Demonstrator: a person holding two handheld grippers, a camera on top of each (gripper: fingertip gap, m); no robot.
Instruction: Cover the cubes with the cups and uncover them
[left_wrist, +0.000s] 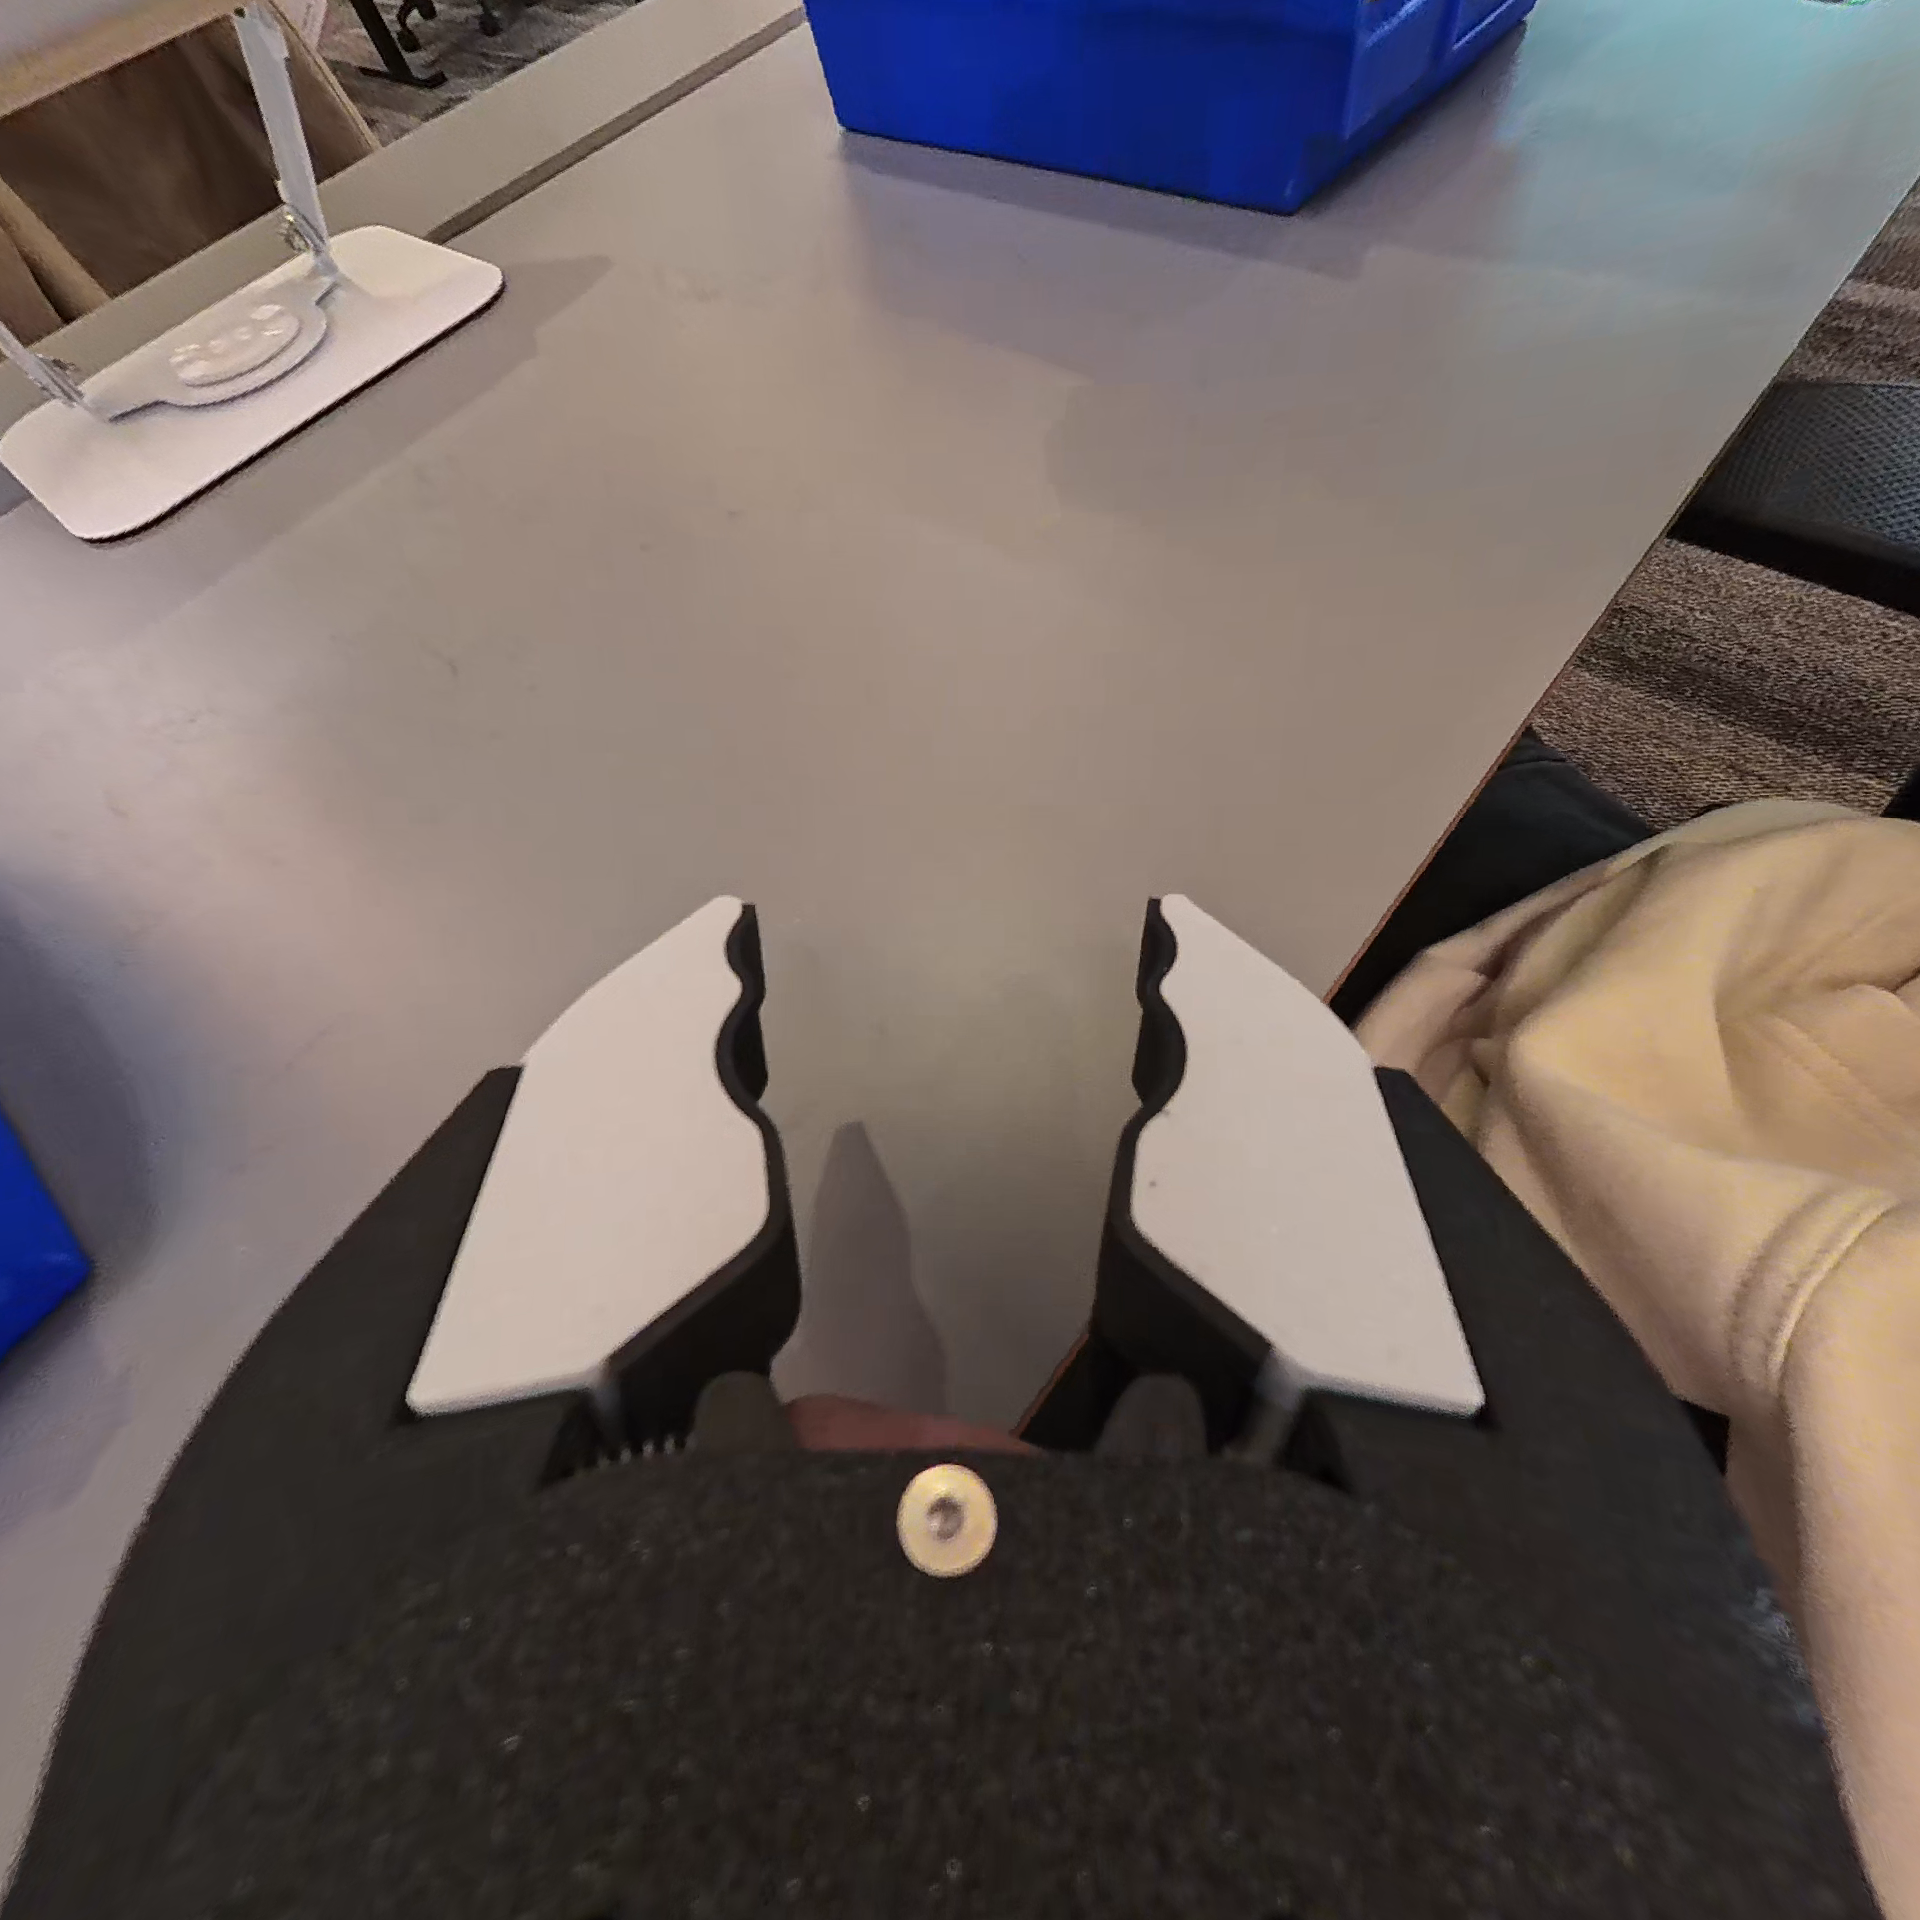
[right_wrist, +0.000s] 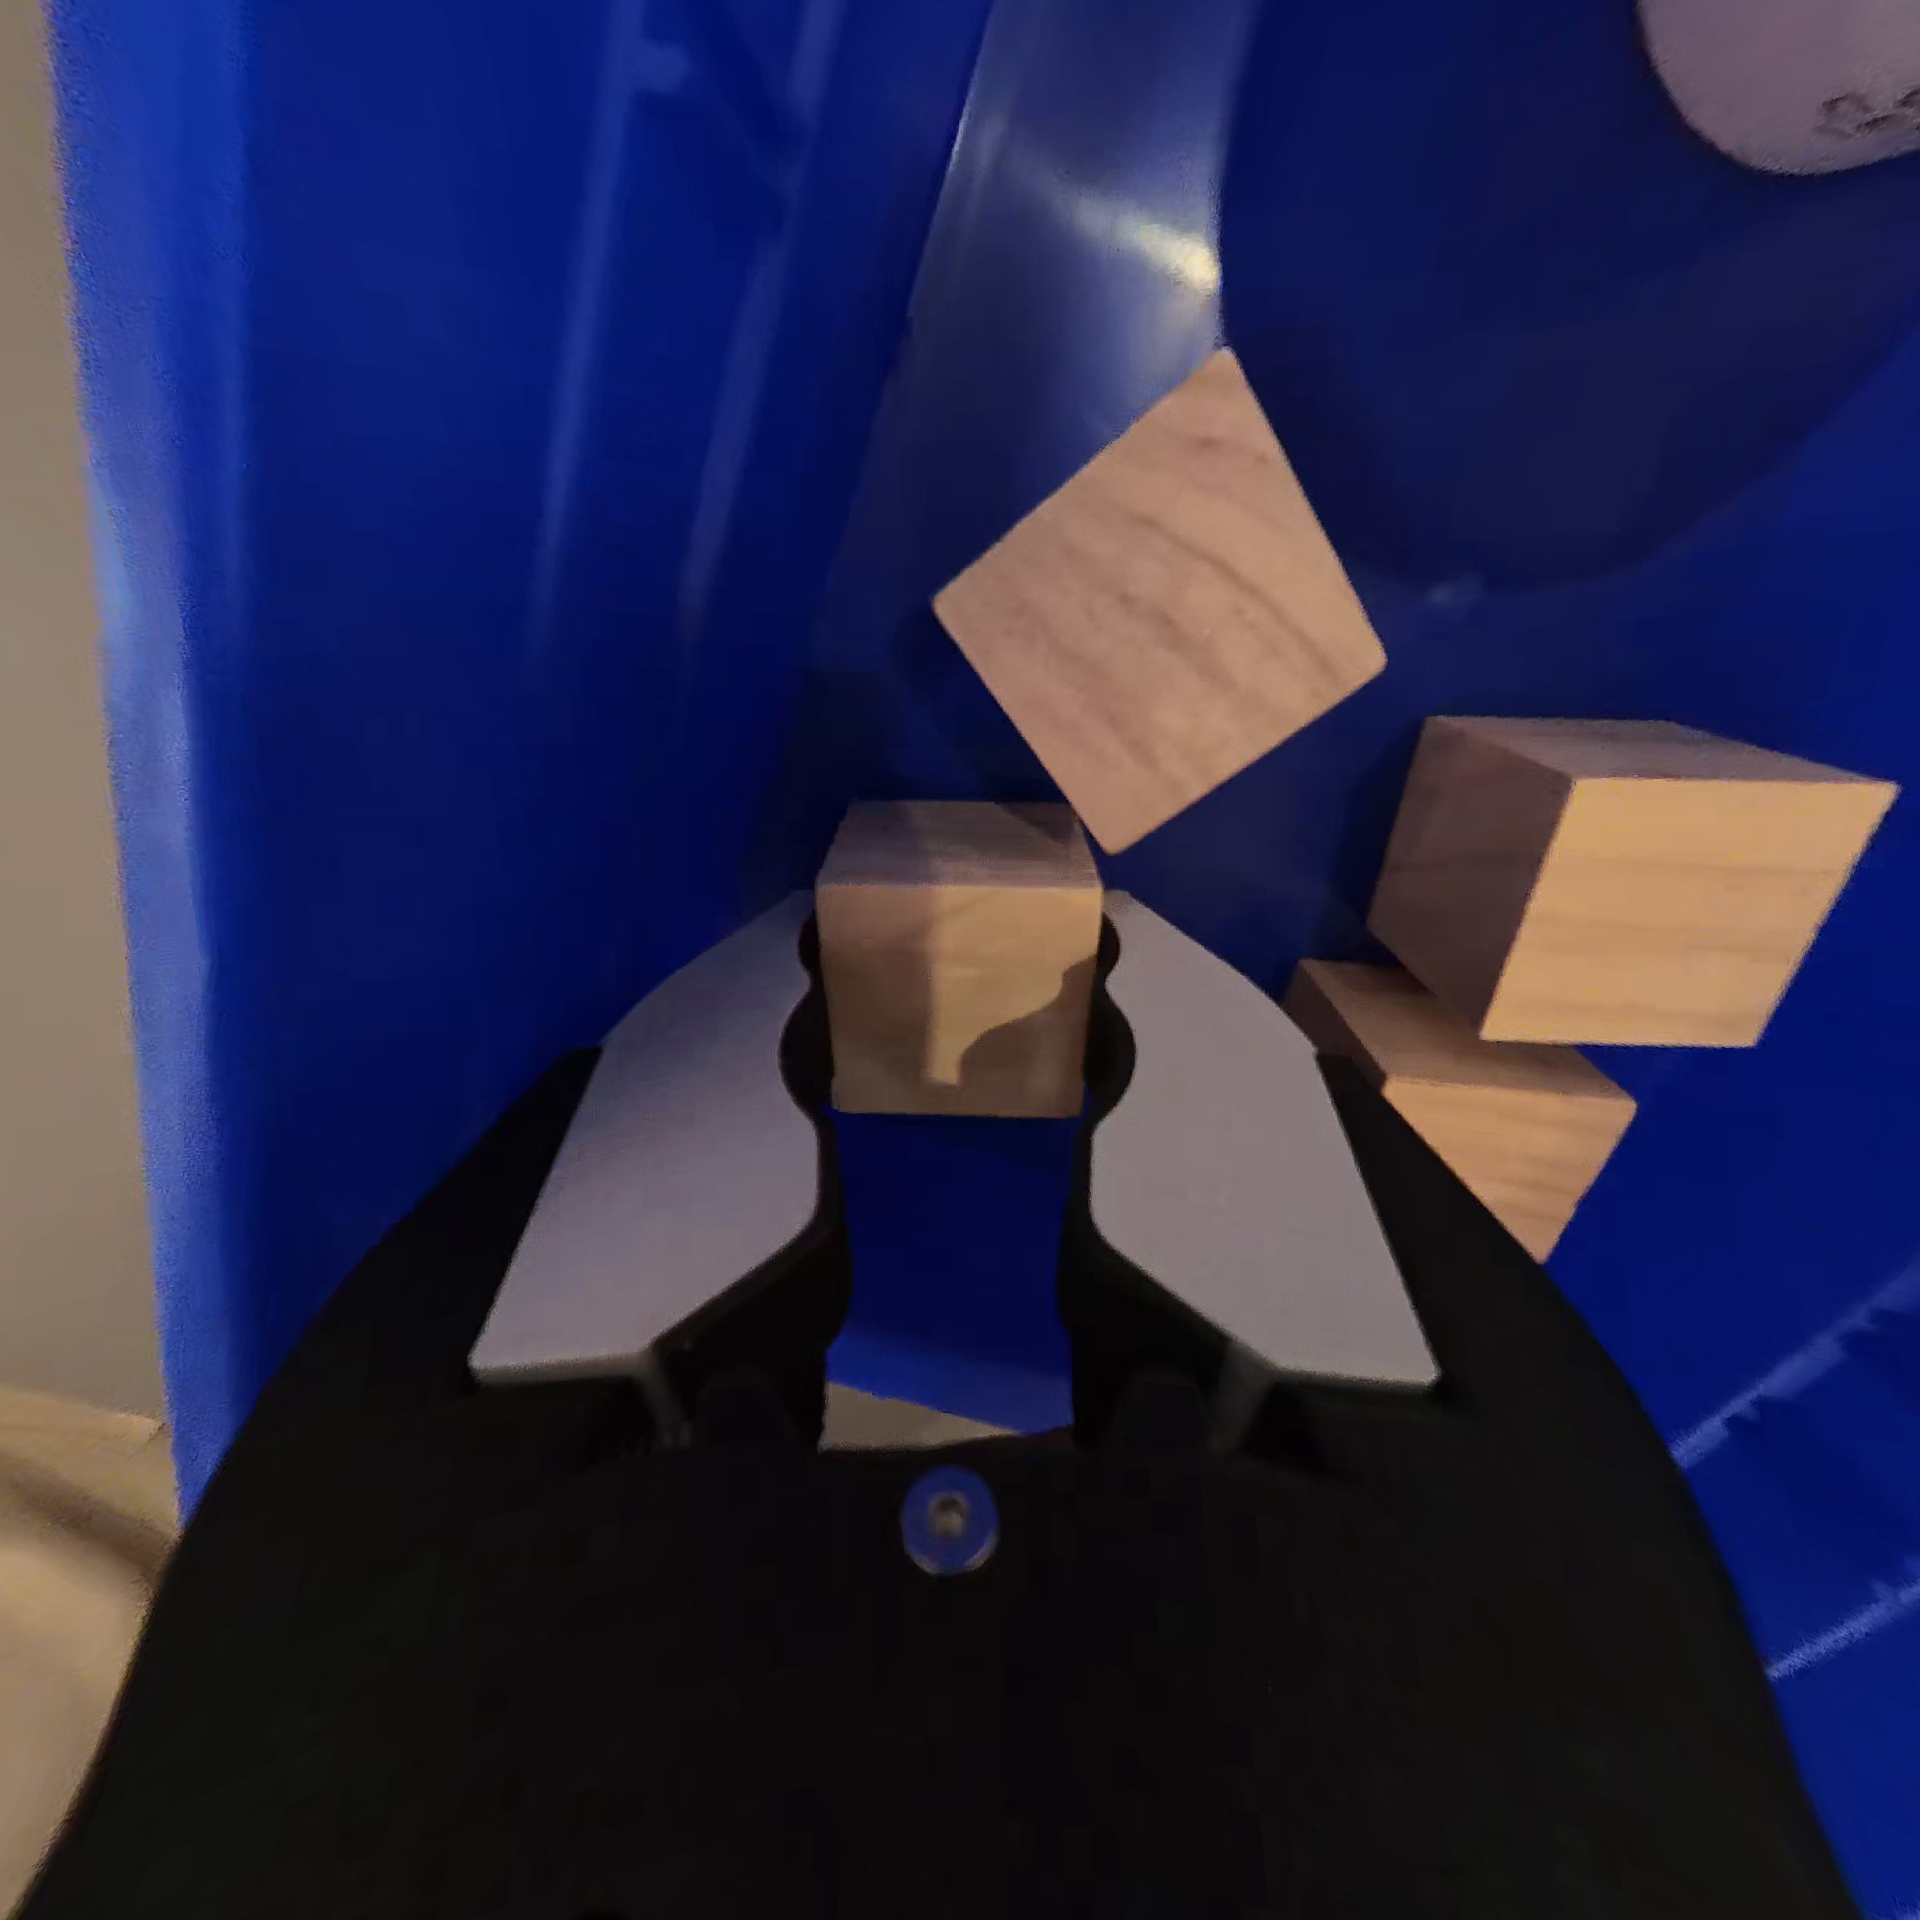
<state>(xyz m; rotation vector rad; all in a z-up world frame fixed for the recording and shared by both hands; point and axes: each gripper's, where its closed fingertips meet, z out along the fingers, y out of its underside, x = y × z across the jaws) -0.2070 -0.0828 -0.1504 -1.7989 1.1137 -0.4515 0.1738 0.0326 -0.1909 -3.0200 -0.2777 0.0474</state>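
My right gripper (right_wrist: 958, 997) reaches into a blue bin (right_wrist: 468, 623) and has its jaws clamped on a small wooden cube (right_wrist: 956, 977), which sits squarely between the fingertips. Just beyond it a second cube (right_wrist: 1158, 603) is tilted on a corner, almost touching the held one. To the right, a third cube (right_wrist: 1621, 883) rests on a fourth (right_wrist: 1475, 1112), both close beside the right finger.

My left gripper (left_wrist: 951, 997) hangs over the grey table (left_wrist: 935, 571) with its jaws spread and nothing between them. I see no cube there; another blue bin (left_wrist: 1143, 83) stands well ahead, and a white stand (left_wrist: 260, 374) sits far left.
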